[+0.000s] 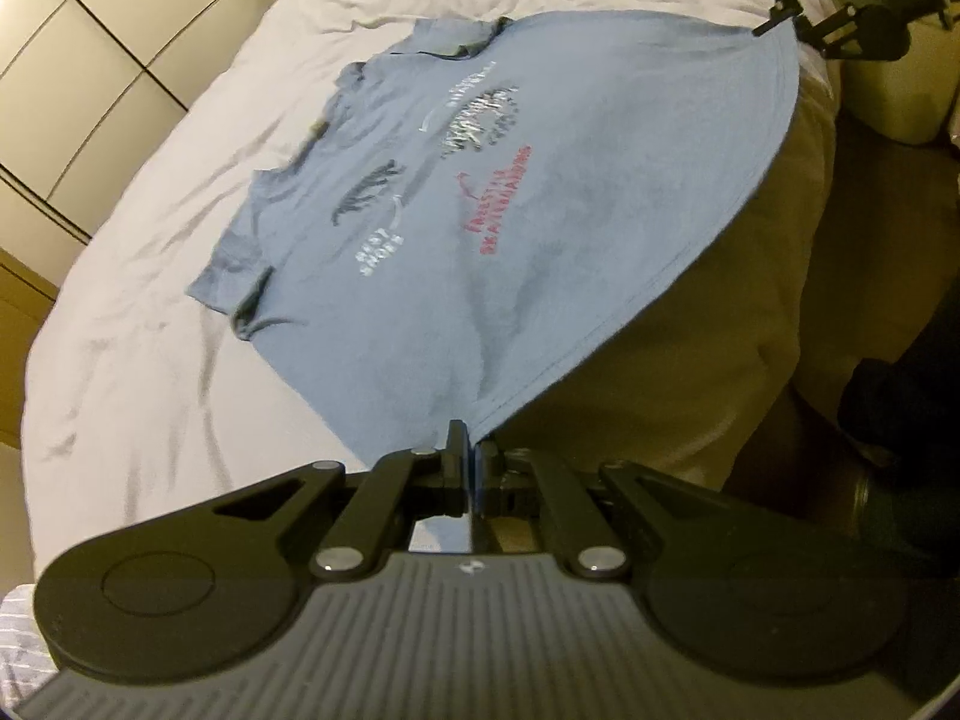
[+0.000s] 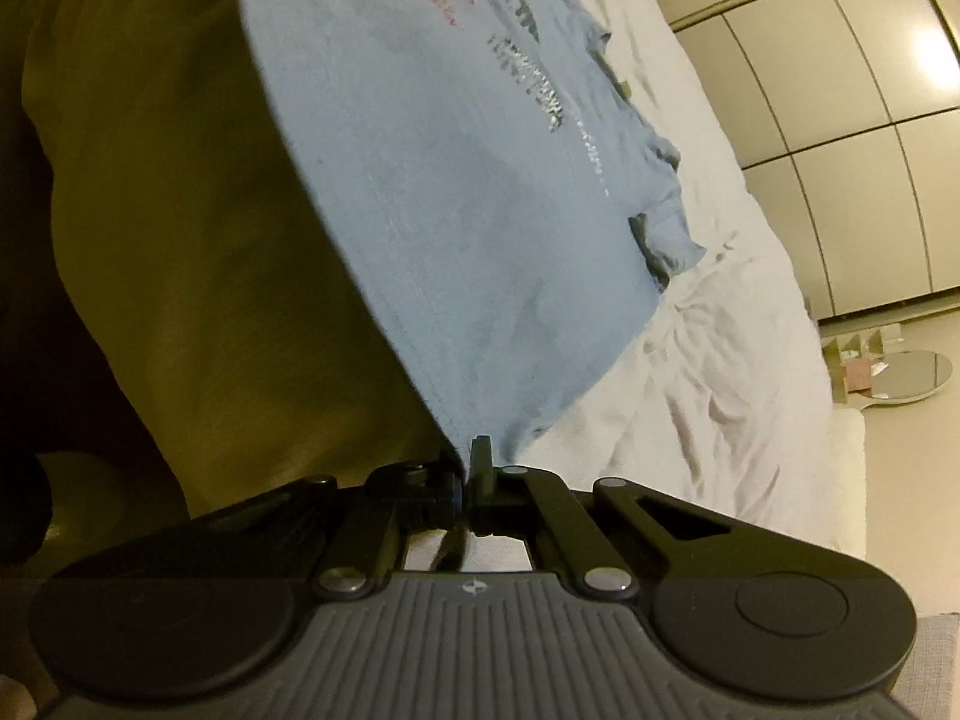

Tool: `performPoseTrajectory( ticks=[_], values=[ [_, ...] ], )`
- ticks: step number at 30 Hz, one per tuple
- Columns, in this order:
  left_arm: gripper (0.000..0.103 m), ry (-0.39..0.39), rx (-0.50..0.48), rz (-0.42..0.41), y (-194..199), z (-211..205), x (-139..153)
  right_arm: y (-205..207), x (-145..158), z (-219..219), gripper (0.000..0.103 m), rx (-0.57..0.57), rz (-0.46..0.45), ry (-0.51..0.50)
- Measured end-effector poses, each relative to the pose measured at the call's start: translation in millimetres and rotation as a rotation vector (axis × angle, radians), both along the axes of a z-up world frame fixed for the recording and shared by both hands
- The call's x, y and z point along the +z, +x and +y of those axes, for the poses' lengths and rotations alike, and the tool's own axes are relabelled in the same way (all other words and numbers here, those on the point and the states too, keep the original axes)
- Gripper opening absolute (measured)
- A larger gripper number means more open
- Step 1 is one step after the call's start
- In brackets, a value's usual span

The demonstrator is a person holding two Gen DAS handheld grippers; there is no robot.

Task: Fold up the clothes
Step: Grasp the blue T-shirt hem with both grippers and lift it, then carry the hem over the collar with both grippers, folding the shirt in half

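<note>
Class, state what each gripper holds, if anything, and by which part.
Both hold the blue T-shirt by its bottom hem: left gripper at one corner, right gripper at the other.

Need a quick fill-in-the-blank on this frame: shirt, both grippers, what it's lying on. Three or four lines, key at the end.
1. The T-shirt is light ____ in colour.
2. The left gripper is shut on the shirt's bottom ____.
3. The right gripper is ____ on the same edge, at the other corner.
4. The shirt's upper part lies on a ____ bed sheet.

Missing words: blue; hem; shut; white
</note>
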State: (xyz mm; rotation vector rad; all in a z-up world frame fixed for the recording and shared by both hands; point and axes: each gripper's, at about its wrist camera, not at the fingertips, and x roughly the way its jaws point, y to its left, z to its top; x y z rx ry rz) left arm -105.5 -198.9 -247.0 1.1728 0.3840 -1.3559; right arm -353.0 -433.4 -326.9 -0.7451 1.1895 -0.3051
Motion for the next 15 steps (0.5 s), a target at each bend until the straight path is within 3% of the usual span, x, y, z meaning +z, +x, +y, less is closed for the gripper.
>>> performPoseTrajectory(
  ticks=[9, 15],
  values=[
    [0.0, -0.002, -0.052, 0.04, -8, 28, 29, 1, 54, 15, 0.0, 0.016, 0.042, 0.017],
    [0.0, -0.029, -0.046, 0.06, 10, 22, 56, 23, 99, -3, 0.0, 0.011, 0.016, 0.021]
  ],
)
